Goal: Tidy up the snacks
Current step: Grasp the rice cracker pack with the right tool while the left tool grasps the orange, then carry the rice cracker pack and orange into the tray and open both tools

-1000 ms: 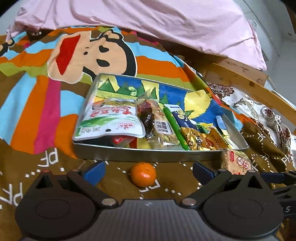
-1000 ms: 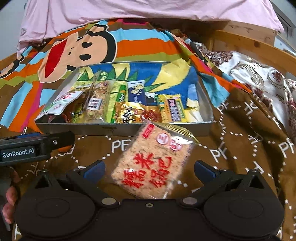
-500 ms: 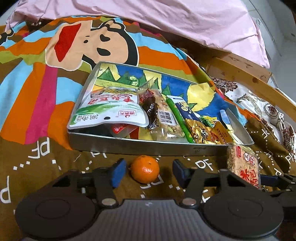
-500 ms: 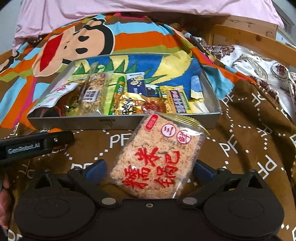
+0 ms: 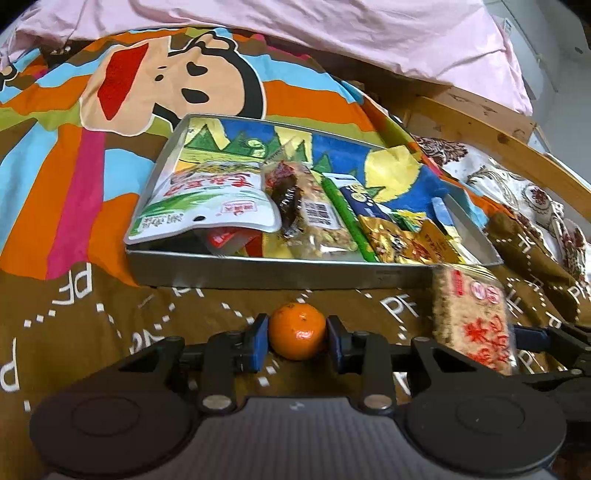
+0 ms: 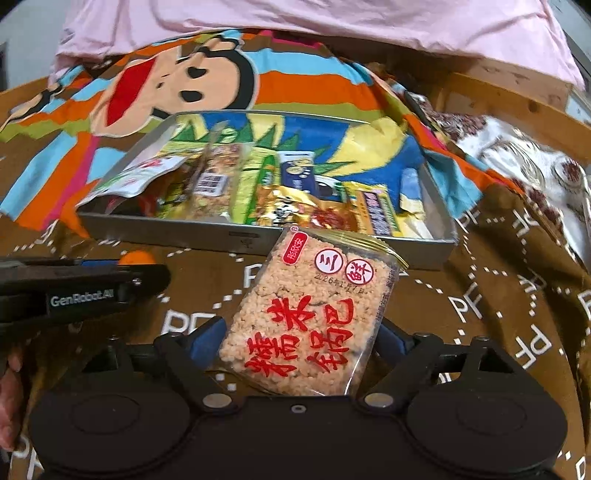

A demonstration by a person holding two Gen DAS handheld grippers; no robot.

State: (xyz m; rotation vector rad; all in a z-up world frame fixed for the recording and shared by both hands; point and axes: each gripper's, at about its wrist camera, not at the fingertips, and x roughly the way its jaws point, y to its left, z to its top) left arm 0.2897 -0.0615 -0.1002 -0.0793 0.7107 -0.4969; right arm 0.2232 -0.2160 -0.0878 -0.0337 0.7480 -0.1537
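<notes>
- Currently, a small orange mandarin (image 5: 297, 331) is clamped by the left gripper (image 5: 297, 341); its blue pads (image 5: 258, 341) are drawn in until both touch the fruit's sides.
- The mandarin is seen to be round, with a dimpled glossy skin and a small dark stem mark on top; it sits low against the brown blanket (image 5: 110, 325) printed with white "PF" letters.
- Just ahead of that claw, the near wall of a shallow metal tray (image 5: 258, 271) is seen, and well forward of it a pink sheet (image 5: 332, 29) is bunched.
- The tray is filled along its near edge with packets: a white and green pouch (image 5: 207, 206) to the front-left of the left claw, a clear nut bar with a barcode (image 5: 314, 218) straight ahead, and gold foil packs (image 5: 391, 236) to the front-right.
- A clear pack of golden puffed-rice cake (image 6: 314, 317) with large red characters and round red stamps is held by the right gripper (image 6: 295, 343); the jaws are set moderately wide, pressed on the pack's two long sides.
- The pack's far end is raised and tilted up over the tray's near wall (image 6: 166, 232).
- To the left of the right claw, the black body of the left tool is seen, marked "GenRobot.AI".
</notes>
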